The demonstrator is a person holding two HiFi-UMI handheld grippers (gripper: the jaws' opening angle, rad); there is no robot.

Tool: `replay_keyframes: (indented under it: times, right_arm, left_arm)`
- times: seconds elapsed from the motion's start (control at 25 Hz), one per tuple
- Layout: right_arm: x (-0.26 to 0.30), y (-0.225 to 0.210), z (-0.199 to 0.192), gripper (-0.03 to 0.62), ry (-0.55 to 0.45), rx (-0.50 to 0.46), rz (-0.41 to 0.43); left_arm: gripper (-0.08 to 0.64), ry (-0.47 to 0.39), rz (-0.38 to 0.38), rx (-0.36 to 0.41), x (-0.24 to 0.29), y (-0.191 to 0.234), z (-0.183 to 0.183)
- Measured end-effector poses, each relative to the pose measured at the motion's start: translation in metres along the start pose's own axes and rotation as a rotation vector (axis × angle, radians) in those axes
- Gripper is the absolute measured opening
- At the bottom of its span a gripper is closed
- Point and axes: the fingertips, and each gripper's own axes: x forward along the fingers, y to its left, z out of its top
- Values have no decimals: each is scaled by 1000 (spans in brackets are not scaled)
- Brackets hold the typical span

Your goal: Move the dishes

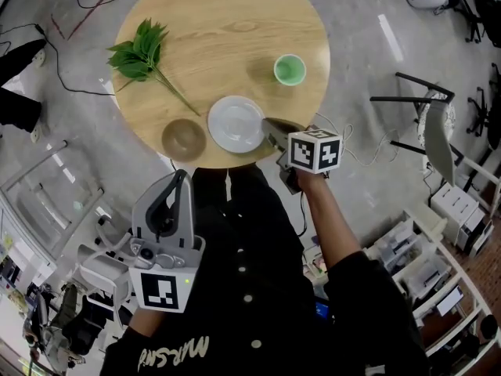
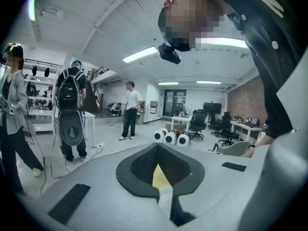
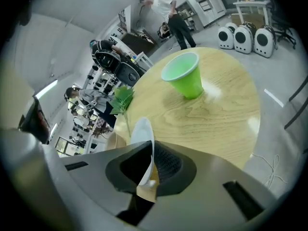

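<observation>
A white plate lies at the near edge of the round wooden table. My right gripper is shut on the plate's right rim. In the right gripper view the plate stands edge-on between the black pads of that gripper. A brown bowl sits just left of the plate, and a green cup stands farther back on the right. My left gripper hangs off the table near my body. Its jaws meet with nothing between them.
A leafy green sprig lies at the table's left side. Cables trail over the floor at the far left. A chair and white shelves stand to the right. Several people stand in the room in the left gripper view.
</observation>
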Motion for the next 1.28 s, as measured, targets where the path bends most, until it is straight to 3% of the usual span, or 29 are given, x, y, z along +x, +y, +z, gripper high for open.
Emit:
replay_keyframes:
  times: [0.4, 0.76, 1.28]
  right_arm:
    - [-11, 7, -26, 17, -97, 219, 91]
    - [-10, 3, -50, 17, -153, 356, 156]
    - [4, -12, -61, 37, -134, 342, 144]
  left_arm:
    - [18, 6, -3, -4, -5, 1, -4]
    - [18, 7, -6, -2, -10, -3, -6]
    - [18, 33, -8, -1, -14, -4, -18]
